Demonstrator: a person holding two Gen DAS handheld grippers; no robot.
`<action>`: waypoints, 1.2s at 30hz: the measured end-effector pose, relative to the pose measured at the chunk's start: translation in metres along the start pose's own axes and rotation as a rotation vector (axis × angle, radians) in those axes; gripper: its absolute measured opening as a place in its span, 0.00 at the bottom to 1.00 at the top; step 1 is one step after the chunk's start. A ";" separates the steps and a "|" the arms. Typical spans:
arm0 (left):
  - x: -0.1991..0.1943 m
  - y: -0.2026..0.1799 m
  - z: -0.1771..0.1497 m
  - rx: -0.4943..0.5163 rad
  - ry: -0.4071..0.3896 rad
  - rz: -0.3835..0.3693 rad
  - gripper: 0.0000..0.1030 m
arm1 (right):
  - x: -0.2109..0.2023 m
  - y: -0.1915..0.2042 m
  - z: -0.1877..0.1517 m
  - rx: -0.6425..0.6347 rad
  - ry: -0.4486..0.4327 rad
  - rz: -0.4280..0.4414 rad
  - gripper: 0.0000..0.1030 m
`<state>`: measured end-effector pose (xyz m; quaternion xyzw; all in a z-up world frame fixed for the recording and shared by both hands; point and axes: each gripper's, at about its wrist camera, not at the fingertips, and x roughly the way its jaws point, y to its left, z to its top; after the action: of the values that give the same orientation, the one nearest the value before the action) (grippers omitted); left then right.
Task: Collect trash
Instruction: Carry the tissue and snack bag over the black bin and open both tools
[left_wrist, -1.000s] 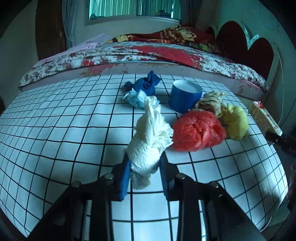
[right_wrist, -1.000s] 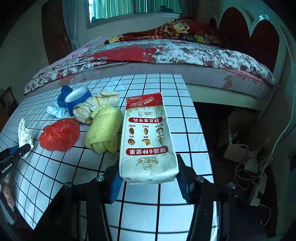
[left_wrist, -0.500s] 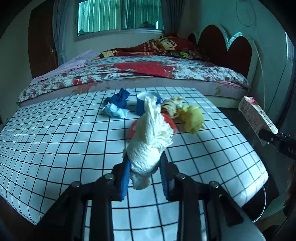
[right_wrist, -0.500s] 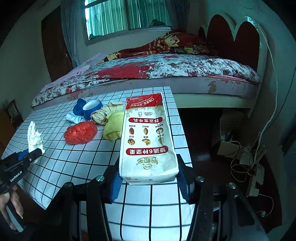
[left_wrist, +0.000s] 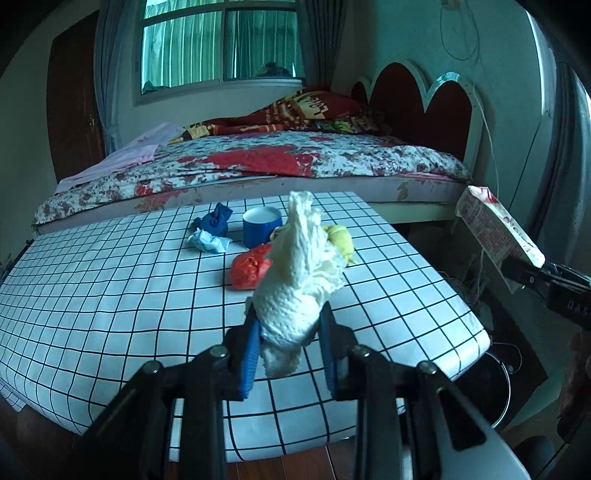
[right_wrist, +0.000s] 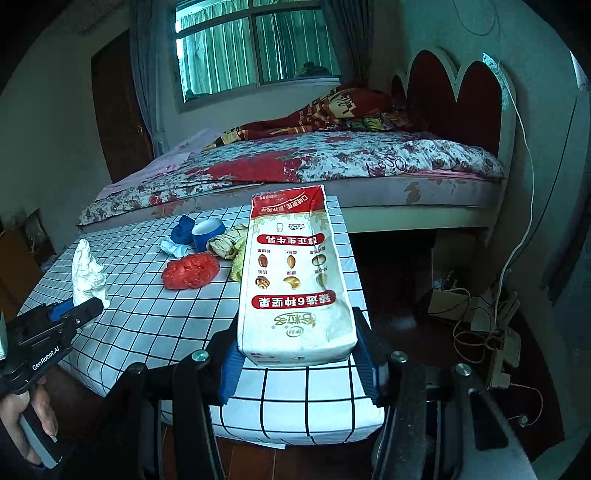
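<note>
Above the near edge of the table (left_wrist: 110, 295), the left gripper (left_wrist: 290, 354) clamps a tissue wad (left_wrist: 299, 288) and the right gripper (right_wrist: 297, 363) a carton (right_wrist: 295, 280), whose printed face only the right view shows.

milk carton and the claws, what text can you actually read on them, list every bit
"GenRobot.AI": on the left claw's body.
"D A S": partial, on the right claw's body.
"6": within the lower red band of the milk carton, printed upside down among Chinese characters.
Other carton print: too small or blurred.
</note>
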<state>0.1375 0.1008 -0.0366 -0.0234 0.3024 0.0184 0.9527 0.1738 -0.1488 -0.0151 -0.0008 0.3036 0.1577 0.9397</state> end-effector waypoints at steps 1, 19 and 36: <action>-0.002 -0.003 -0.001 0.003 -0.003 -0.005 0.29 | -0.003 -0.001 -0.001 0.001 -0.003 -0.002 0.52; -0.010 -0.096 -0.008 0.097 -0.013 -0.200 0.29 | -0.065 -0.056 -0.040 0.051 -0.010 -0.120 0.52; 0.004 -0.208 -0.047 0.260 0.092 -0.401 0.29 | -0.095 -0.133 -0.102 0.143 0.085 -0.246 0.52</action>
<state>0.1238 -0.1097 -0.0700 0.0391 0.3343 -0.2114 0.9176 0.0822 -0.3128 -0.0570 0.0222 0.3514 0.0194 0.9358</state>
